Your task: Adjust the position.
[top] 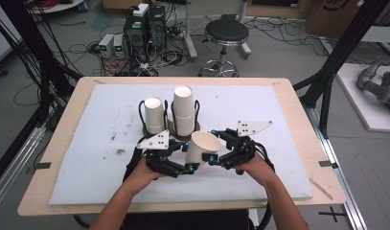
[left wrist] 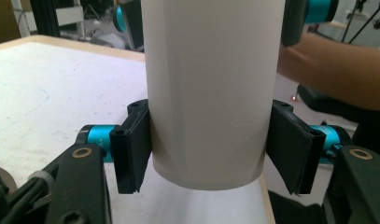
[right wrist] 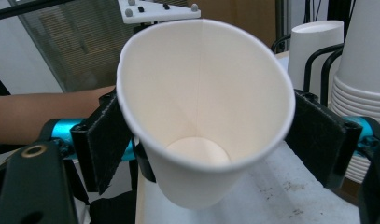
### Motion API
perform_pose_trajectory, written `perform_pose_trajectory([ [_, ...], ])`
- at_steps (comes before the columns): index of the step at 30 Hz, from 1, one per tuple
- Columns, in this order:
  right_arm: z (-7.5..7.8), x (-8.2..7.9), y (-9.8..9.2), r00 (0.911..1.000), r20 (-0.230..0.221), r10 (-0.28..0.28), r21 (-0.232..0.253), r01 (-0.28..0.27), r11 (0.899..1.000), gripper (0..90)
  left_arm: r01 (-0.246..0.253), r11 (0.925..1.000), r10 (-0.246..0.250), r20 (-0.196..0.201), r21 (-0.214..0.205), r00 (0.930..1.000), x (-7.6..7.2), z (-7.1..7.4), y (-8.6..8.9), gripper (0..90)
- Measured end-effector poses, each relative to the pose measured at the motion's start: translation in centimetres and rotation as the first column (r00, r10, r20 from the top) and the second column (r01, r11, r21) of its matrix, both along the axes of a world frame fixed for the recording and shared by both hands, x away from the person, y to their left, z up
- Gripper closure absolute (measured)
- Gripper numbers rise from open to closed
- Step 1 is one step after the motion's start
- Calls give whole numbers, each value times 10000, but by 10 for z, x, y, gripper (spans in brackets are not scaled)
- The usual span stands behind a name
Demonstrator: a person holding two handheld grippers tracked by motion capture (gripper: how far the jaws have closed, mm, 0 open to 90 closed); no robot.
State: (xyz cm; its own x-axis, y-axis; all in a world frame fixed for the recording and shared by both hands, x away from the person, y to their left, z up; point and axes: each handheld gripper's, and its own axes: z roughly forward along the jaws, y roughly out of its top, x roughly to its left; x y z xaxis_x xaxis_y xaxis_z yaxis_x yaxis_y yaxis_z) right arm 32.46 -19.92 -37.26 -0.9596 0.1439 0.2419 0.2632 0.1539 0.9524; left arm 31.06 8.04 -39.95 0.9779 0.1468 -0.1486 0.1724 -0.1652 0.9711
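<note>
We count one loose paper cup [top: 202,147] held between two grippers, and two stacks of upturned cups behind it: a short stack [top: 154,115] on the left and a taller stack [top: 183,111] just beside it, each standing in a black wire holder on the white mat [top: 77,158]. The loose cup hangs above the mat near the front middle of the table [top: 53,112], just in front of the stacks. Its long axis is tilted, the open mouth pointing up and toward our right, the base down and to our left. The left gripper [left wrist: 206,154] is clenched on the cup's wall near the base, both pads pressing. The right gripper [right wrist: 204,140] sits astride the rim with its pads at the sides; we cannot tell whether they press
</note>
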Motion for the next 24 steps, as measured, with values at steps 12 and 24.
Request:
perform_pose_trajectory([
  [12, 2, -1, 2, 9989, 465, 79, -601, -51, 9982, 354, -438, 9961, 445, -74, 771, 9990, -2, -5, -7, 295],
  [24, 0, -3, 6, 9996, 195, -225, 188, 221, 9996, 185, -268, 9993, 265, 116, 279, 9996, -1, -3, -6, 355],
])
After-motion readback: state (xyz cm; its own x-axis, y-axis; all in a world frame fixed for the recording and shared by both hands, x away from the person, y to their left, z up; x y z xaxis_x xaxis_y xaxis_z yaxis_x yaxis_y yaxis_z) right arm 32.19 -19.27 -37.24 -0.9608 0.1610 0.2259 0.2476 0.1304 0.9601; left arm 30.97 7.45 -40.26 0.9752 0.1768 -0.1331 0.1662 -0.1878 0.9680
